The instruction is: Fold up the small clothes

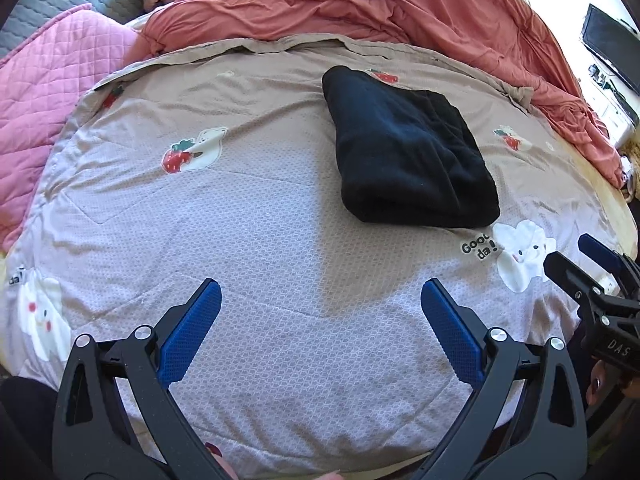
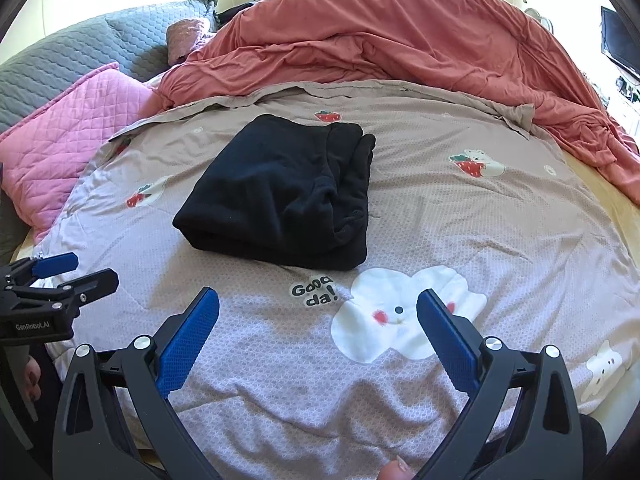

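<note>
A black garment [image 1: 408,152] lies folded into a thick rectangle on the printed bedspread [image 1: 256,208], apart from both grippers. In the right wrist view the same black garment [image 2: 280,196] sits just beyond my fingers, left of centre. My left gripper [image 1: 320,292] hangs open over bare bedspread, well short of the garment, with nothing between its blue pads. My right gripper [image 2: 318,300] is open too, above a white cartoon print [image 2: 396,316]. Each gripper shows in the other's view: the right gripper [image 1: 576,256] at the right edge, the left gripper [image 2: 84,268] at the left edge.
A rumpled coral duvet [image 2: 400,40] is heaped across the far side of the bed. A pink quilted pillow [image 2: 68,140] and a grey one [image 2: 80,52] lie at the far left. A dark monitor [image 1: 608,44] stands on furniture at the right. Fingertips of a hand show at the bottom edge.
</note>
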A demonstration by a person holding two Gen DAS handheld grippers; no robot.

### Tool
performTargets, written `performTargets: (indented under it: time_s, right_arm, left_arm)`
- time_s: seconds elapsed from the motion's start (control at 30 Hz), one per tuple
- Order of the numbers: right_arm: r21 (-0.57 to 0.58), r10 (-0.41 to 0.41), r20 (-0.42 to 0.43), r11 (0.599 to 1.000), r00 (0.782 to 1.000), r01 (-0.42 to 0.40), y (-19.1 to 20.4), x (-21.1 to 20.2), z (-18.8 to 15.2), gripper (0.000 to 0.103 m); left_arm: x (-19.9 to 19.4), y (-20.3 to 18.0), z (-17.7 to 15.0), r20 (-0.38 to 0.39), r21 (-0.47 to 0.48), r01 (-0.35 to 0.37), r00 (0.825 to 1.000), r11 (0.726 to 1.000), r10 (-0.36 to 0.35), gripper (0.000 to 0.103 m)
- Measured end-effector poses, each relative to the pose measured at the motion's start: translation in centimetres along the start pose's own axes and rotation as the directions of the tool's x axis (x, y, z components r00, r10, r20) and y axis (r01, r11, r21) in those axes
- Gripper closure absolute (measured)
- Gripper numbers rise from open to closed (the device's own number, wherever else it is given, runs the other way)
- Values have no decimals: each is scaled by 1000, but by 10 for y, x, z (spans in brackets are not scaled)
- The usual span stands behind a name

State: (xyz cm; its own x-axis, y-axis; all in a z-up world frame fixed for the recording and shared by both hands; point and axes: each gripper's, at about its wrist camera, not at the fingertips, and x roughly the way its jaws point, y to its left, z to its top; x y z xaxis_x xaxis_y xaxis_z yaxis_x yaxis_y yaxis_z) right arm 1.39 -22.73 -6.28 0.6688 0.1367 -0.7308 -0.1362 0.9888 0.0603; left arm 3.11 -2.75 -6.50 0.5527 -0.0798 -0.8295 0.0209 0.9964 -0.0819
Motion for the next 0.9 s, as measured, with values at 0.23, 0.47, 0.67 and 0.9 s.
performTargets:
  time_s: [0.23, 0.47, 0.67, 0.9]
  right_arm:
    - [-2, -11, -8, 1000, 1000, 11, 0, 2, 0, 4]
    - [-3, -16, -8, 1000, 1000, 16, -2, 2, -1, 4]
    - [1, -21, -10, 1000, 1000, 21, -2, 4, -3, 4]
    - [2, -22, -9, 1000, 1000, 22, -2, 4, -3, 4]
  left_arm:
    - [-2, 1, 0, -9, 6, -9, 1000, 1000, 9, 9]
    - [-2, 2, 0, -15, -7, -14, 1000, 1000, 14, 9]
    - [-5, 2, 0, -3, -8, -24, 1000, 1000, 24, 9]
    - [-5, 4, 1, -8, -10, -32, 999, 999, 32, 9]
